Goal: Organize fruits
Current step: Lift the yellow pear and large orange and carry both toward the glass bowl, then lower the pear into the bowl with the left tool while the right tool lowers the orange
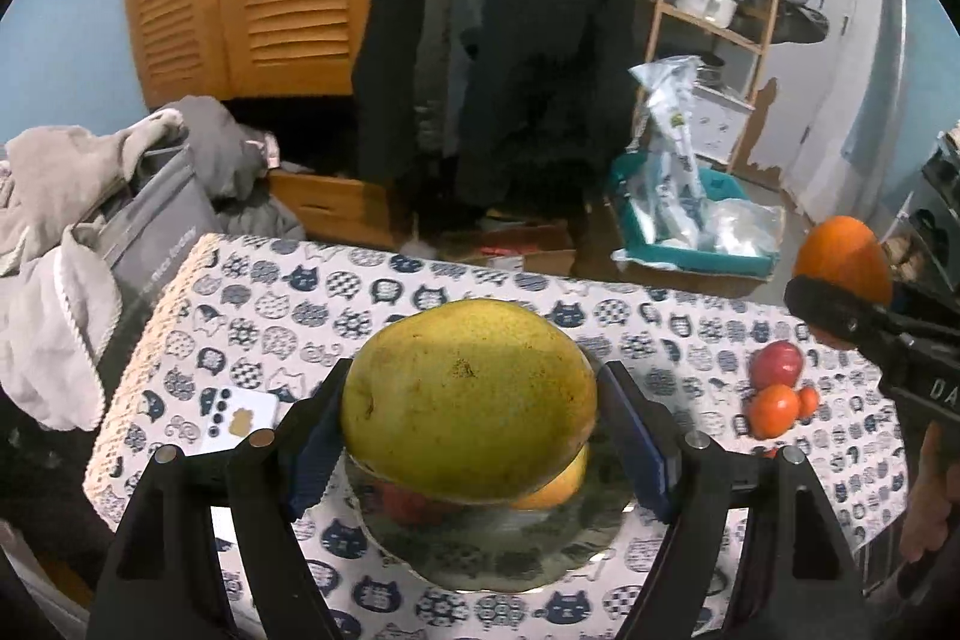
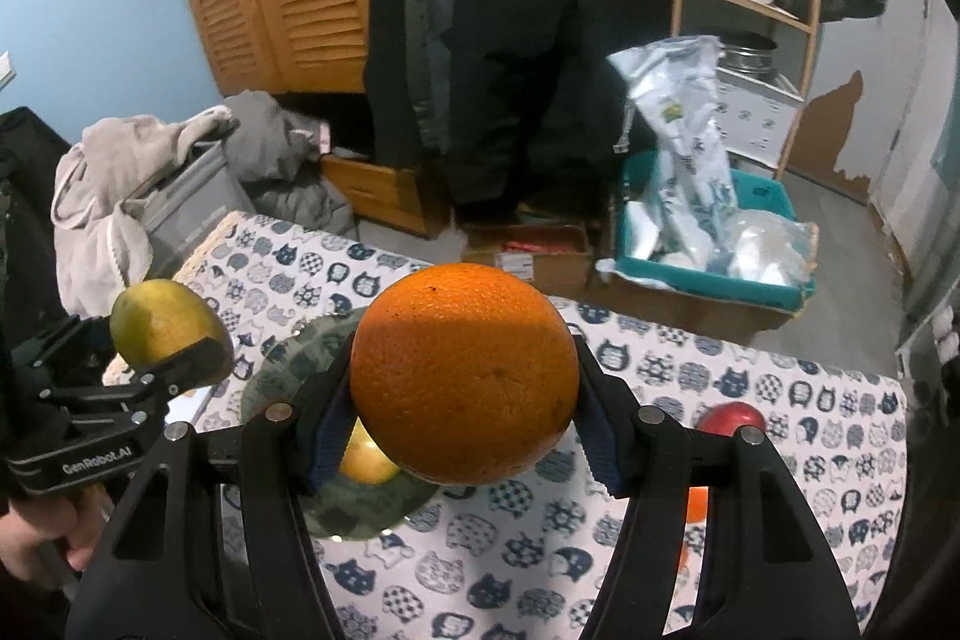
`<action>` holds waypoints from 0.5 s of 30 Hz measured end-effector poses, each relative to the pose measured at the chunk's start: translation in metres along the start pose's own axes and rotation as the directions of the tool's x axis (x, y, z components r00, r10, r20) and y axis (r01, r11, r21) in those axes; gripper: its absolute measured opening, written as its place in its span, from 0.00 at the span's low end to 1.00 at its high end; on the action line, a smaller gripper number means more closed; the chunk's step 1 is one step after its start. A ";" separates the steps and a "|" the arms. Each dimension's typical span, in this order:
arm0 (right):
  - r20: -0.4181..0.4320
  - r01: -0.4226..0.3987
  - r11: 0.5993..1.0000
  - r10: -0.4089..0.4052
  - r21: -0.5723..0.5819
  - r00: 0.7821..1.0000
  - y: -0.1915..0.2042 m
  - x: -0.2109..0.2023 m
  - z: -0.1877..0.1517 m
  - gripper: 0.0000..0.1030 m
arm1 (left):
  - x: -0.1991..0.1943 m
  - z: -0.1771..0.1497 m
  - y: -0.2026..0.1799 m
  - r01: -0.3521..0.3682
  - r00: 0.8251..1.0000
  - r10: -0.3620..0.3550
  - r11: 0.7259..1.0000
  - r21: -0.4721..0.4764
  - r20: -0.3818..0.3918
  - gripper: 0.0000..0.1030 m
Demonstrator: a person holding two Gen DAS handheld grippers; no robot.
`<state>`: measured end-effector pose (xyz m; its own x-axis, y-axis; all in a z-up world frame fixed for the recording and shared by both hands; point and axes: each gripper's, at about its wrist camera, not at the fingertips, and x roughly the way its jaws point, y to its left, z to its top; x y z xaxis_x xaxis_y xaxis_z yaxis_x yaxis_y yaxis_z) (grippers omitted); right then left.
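One mango (image 1: 468,400), one big orange (image 2: 465,376), one apple (image 1: 777,364), two small oranges (image 1: 774,409), one plate (image 1: 498,544).

Yellow-green speckled mango (image 1: 468,400), bright orange orange (image 2: 465,373), deep red apple (image 1: 777,363). White cloth on the surface (image 1: 420,280), navy cat-face print all over. Black gripper (image 1: 471,436) with blue pads (image 1: 636,442), teal bin (image 2: 774,196) behind.

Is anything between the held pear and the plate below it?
Nothing separate blocks it. The left gripper holds the pear directly over the plate, but fruit already lies there: a yellow fruit and a red one.
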<state>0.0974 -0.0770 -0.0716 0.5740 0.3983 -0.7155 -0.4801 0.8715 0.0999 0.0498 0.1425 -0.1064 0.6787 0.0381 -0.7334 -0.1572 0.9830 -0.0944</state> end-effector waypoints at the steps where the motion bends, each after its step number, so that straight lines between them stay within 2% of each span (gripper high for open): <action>1: -0.005 -0.005 1.000 0.005 -0.002 1.000 0.004 0.005 0.002 0.62 | 0.003 -0.001 0.005 -0.010 1.000 0.010 1.000 -0.001 -0.005 0.79; 15: -0.103 -0.041 0.999 0.040 -0.012 0.994 0.036 0.079 0.009 0.62 | 0.055 -0.008 0.040 -0.035 0.994 0.030 0.998 -0.044 -0.107 0.79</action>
<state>0.1317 -0.0112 -0.1183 0.4827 0.4011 -0.7785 -0.5115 0.8507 0.1211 0.0748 0.1820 -0.1556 0.5929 0.0479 -0.8038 -0.2121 0.9723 -0.0984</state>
